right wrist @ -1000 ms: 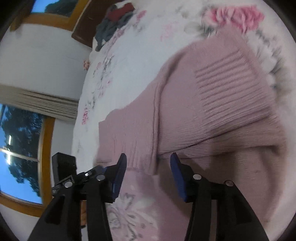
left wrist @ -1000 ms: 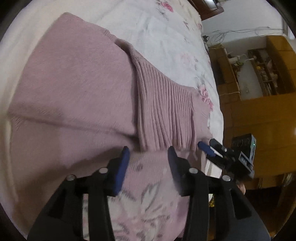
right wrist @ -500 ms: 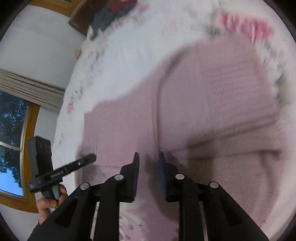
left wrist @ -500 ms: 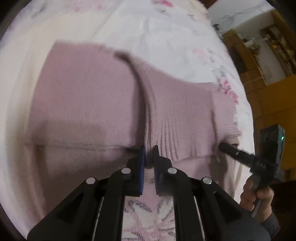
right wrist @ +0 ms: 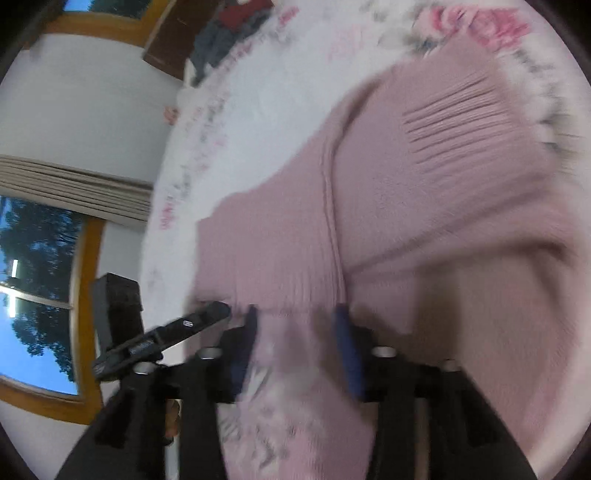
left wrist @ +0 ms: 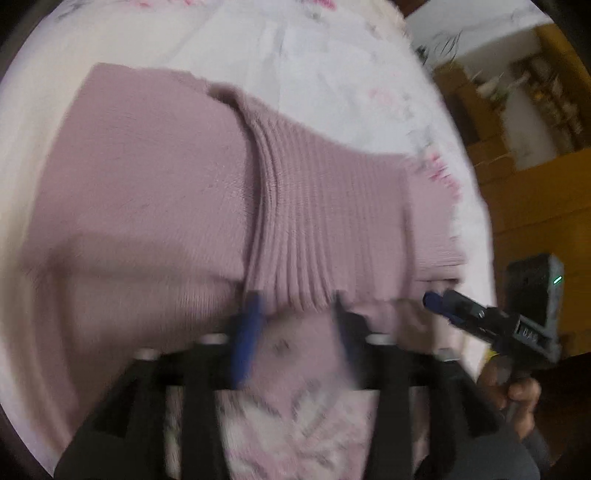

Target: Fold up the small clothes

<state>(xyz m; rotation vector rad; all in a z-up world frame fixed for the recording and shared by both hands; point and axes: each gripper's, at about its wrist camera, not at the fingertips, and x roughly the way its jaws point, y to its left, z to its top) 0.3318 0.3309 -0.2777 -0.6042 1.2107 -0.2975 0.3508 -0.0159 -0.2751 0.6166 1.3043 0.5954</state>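
Observation:
A pink knitted sweater (left wrist: 155,177) lies folded on the bed, its ribbed hem (left wrist: 325,221) laid across the plain body. The same sweater (right wrist: 424,206) fills the right wrist view. My left gripper (left wrist: 295,306) stands open just at the near edge of the ribbed part, nothing between its blue pads. My right gripper (right wrist: 295,317) is open too, at the near edge of the sweater. Each gripper shows in the other's view: the right one (left wrist: 476,317) at the sweater's right corner, the left one (right wrist: 162,339) at its left corner. Both views are blurred.
The bed has a white floral sheet (left wrist: 314,74). Wooden furniture (left wrist: 535,206) stands to the right of the bed. A window (right wrist: 33,295) with a curtain and a heap of dark clothes (right wrist: 229,33) at the far end show in the right wrist view.
Half a second ago both grippers were nearly shut at the sweater's near edge; both have opened now and let go of the fabric. The ribbed part lies flatter over the body.

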